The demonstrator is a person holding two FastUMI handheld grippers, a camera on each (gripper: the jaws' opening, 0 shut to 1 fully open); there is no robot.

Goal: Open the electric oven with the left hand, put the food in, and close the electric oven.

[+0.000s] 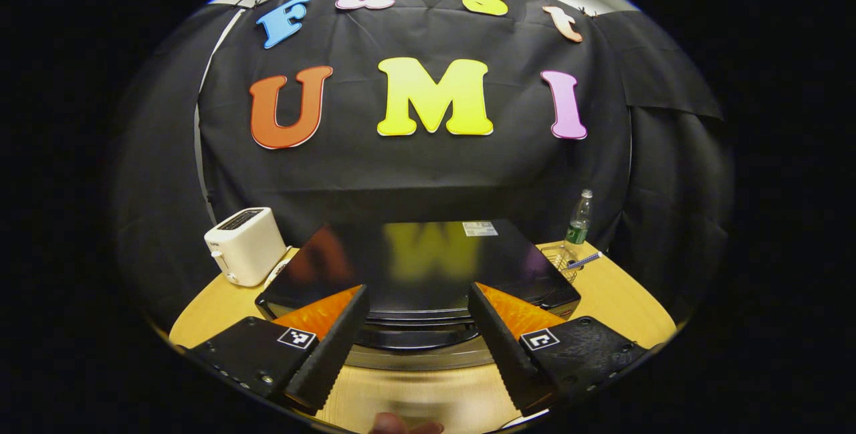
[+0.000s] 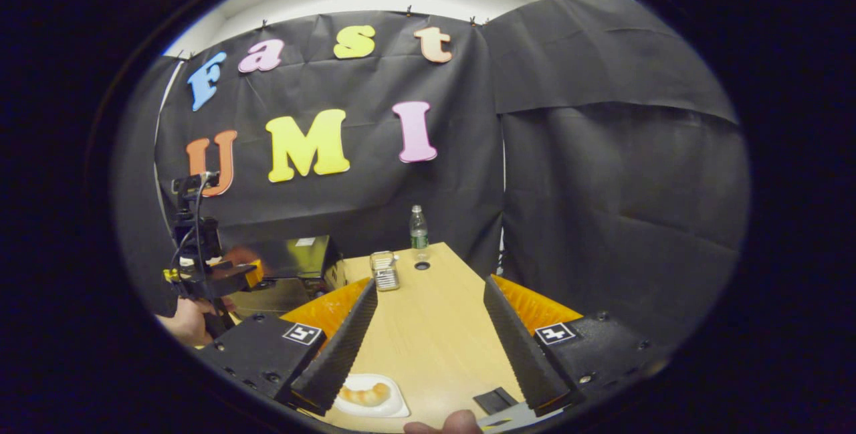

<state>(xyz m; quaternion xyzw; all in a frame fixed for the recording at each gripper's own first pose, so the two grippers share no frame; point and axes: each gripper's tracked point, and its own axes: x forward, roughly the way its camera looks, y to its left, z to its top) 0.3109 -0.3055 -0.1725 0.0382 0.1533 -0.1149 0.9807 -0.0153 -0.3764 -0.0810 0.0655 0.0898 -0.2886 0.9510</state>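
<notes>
- Table (image 2: pixel 428 334) of light wood carried everything and served as the landmark; its bare top ran away from the right gripper toward the black booth wall.
- Electric oven (image 1: pixel 414 267), black and glossy, sat on the table's far left part; seen from the left gripper view its flat top reflected the wall and its front edge lay just beyond the left gripper's fingers. Whether its door was open or closed could not be told.
- Left gripper (image 1: pixel 418 337) hovered above the table's near edge in front of the oven, jaws spread wide with nothing between them. In the right gripper view it appeared at the table's left side, held by a hand (image 2: pixel 187 320).
- Right gripper (image 2: pixel 428 340) hung over the table's middle, jaws wide apart and empty.
- Toaster (image 1: pixel 244 247), white, stood on the table's left edge beside the oven.
- Wire basket (image 2: pixel 384 270) rested on the table's far part, right of the oven.
- Plastic bottle (image 2: pixel 418 228) stood upright at the table's far edge, just beyond the basket.
- White plate (image 2: pixel 371 399) lay on the table's near edge, beside the right gripper's left finger.
- Food (image 2: pixel 364 394), a small golden-brown pastry, lay on that plate, well apart from the oven.
</notes>
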